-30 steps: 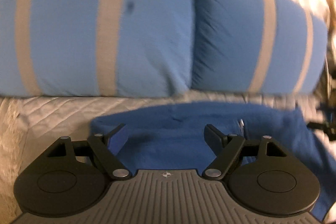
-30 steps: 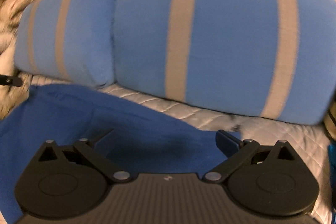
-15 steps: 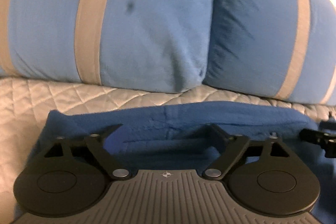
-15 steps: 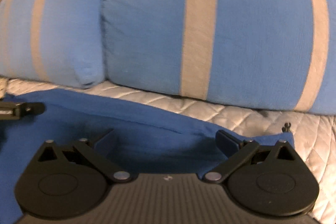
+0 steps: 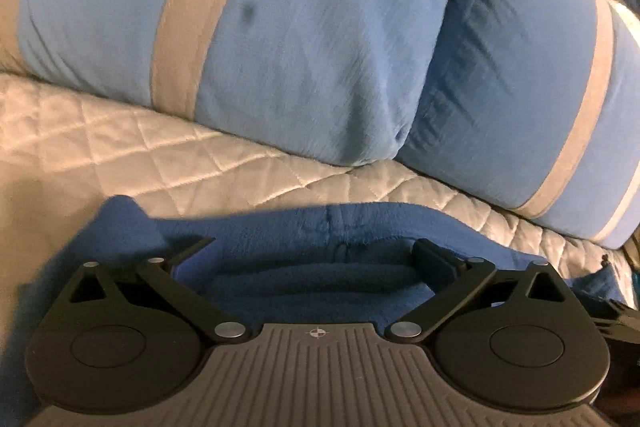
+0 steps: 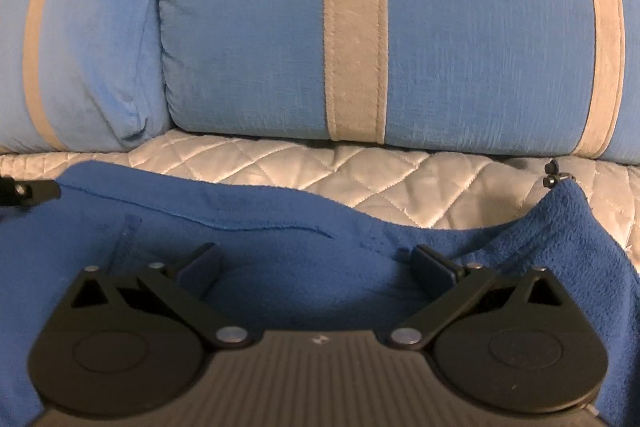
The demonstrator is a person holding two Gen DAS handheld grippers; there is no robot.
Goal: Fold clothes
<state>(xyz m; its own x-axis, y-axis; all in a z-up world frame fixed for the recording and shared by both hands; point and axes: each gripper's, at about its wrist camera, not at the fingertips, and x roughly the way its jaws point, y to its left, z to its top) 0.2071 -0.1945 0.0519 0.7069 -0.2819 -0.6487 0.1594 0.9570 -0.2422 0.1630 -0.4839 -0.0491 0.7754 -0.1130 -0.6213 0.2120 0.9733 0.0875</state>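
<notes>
Quilted cream bedspread covers the bed, with two light-blue pillows striped in beige propped along its far side. On the near part lies a dark-blue fleece garment, its far edge rumpled into a thick fold. Left claw is opening, its jaws spread wide over that fold, the fleece between them but not pinched. Right claw also stands wide apart above the fleece, gripping nothing. A small black zipper pull sticks out at the garment's far right corner.
</notes>
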